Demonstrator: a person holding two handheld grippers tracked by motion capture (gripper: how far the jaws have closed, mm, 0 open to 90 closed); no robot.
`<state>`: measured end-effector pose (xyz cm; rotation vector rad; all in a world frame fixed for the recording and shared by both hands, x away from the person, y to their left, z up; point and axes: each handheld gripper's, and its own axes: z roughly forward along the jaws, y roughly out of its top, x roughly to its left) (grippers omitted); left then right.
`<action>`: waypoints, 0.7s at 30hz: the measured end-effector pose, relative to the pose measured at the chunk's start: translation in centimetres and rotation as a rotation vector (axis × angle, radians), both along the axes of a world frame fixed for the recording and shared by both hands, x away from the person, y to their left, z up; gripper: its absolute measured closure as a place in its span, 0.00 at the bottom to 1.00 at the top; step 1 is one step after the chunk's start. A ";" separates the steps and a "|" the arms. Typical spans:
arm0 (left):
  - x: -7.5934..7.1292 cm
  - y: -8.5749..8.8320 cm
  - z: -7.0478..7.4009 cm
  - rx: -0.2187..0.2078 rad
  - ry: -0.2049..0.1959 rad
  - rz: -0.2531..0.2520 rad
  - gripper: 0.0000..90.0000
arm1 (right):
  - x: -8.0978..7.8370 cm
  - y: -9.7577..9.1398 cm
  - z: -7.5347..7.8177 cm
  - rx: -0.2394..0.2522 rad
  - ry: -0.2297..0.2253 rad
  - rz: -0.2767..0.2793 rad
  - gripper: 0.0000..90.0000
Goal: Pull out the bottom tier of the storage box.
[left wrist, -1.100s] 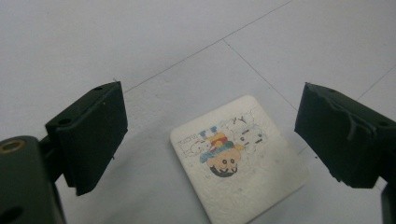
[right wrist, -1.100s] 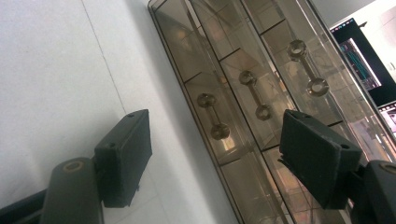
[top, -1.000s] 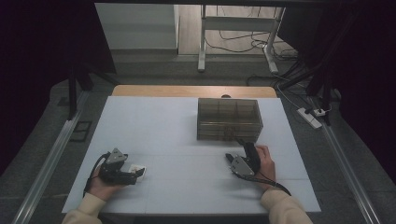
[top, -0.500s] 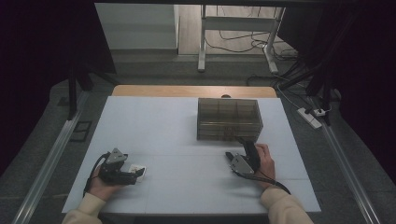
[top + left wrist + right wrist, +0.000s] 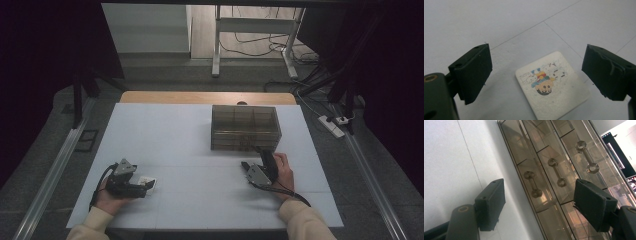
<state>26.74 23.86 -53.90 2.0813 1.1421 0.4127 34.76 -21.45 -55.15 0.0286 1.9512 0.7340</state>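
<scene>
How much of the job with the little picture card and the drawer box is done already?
Nothing looks done yet. The picture card lies flat on the white table, between the open jaws of the left gripper, not pinched. The right gripper, open too, points at the drawer box, whose drawers look shut. Probably left: pick up the card, open a drawer and put it in.

Dim overhead light is falling evenly on my white table point(image 5: 200, 150); the surroundings are sinking into near-black. My jaws are casting soft shadows. Glare is streaking the smoky drawer box point(image 5: 554, 177). Near jaw edges are blurring slightly.
</scene>
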 end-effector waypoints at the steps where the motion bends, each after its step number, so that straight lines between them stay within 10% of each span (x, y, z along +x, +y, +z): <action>1: 0.0 0.0 0.0 0.000 0.000 0.000 0.10 | 0.1 0.0 0.1 -0.010 -0.003 0.001 0.28; 21: 0.1 0.0 -0.1 0.000 0.003 -0.001 0.10 | 1.1 0.2 -0.1 -0.037 -0.013 0.006 0.31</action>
